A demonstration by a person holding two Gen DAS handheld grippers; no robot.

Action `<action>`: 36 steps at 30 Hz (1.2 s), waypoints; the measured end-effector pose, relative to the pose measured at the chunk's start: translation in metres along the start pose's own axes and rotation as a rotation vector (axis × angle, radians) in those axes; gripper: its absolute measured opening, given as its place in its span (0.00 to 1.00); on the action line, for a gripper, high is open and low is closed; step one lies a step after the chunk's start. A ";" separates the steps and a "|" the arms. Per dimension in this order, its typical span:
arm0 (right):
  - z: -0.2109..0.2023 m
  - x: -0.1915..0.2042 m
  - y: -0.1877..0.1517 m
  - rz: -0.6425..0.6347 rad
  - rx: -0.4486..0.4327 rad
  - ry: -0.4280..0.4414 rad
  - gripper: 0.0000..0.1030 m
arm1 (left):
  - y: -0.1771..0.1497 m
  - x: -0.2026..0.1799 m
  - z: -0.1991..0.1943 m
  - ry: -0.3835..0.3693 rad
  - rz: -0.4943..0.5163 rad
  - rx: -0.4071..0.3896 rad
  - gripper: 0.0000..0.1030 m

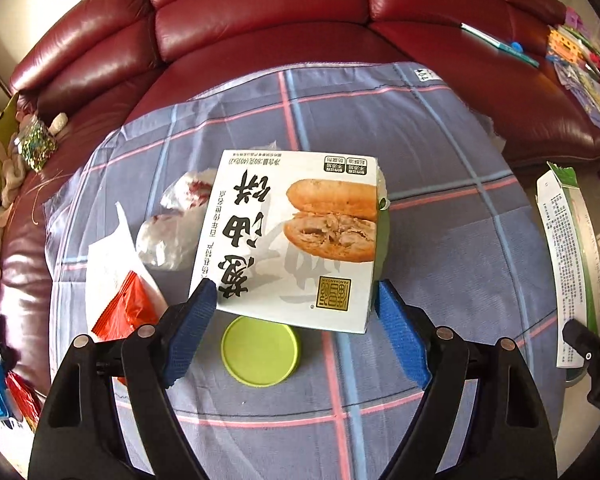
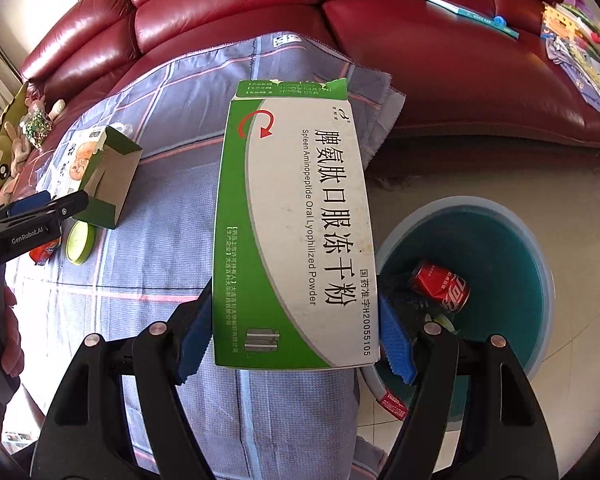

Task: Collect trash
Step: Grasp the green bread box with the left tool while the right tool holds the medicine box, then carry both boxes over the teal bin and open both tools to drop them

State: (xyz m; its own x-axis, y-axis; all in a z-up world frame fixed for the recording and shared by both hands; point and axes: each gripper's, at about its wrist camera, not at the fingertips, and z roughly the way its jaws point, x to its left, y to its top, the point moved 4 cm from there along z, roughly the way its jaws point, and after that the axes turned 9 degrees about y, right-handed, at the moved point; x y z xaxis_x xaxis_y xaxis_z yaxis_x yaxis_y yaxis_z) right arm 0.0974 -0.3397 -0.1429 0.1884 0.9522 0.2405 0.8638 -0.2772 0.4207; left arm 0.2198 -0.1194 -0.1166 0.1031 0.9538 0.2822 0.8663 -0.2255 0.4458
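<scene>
medicine box in right tongs: "Spleen Aminopeptide Oral Lyophilized Powder", "H20055105" | left tongs, seen left of it: "GenRobot.AI" | food box between left tongs: seal "PANGHANGXIN", uncertain

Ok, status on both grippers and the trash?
Left gripper open around snack box. Right gripper shut on medicine box, beside bin. Green lid by snack box.

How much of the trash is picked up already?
Some. A red can is in the bin. The right gripper holds the green medicine box; the left gripper straddles the snack box. Green lid and wrappers remain.
</scene>
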 end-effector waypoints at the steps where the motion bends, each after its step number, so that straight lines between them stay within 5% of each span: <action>1: 0.001 0.003 0.000 -0.005 0.001 0.002 0.67 | -0.003 0.005 0.001 0.008 -0.004 0.003 0.80; 9: 0.008 0.024 -0.003 -0.022 0.013 -0.003 0.67 | -0.005 0.008 0.023 0.024 -0.075 0.029 0.79; 12: 0.008 0.024 -0.004 -0.012 0.014 -0.011 0.67 | -0.009 0.010 0.019 0.004 -0.105 0.014 0.36; 17: 0.004 0.023 -0.003 -0.005 -0.004 -0.015 0.67 | -0.011 0.018 0.006 -0.021 -0.103 -0.038 0.17; 36: -0.073 -0.027 -0.032 0.079 -0.100 -0.103 0.67 | -0.025 -0.030 -0.082 -0.197 0.032 -0.196 0.14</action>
State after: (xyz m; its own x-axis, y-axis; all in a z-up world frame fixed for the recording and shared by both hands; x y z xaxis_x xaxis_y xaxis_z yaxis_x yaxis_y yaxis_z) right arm 0.0302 -0.3657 -0.0989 0.3053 0.9336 0.1877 0.7946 -0.3584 0.4900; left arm 0.1554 -0.1589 -0.0666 0.2388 0.9613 0.1371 0.7517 -0.2724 0.6006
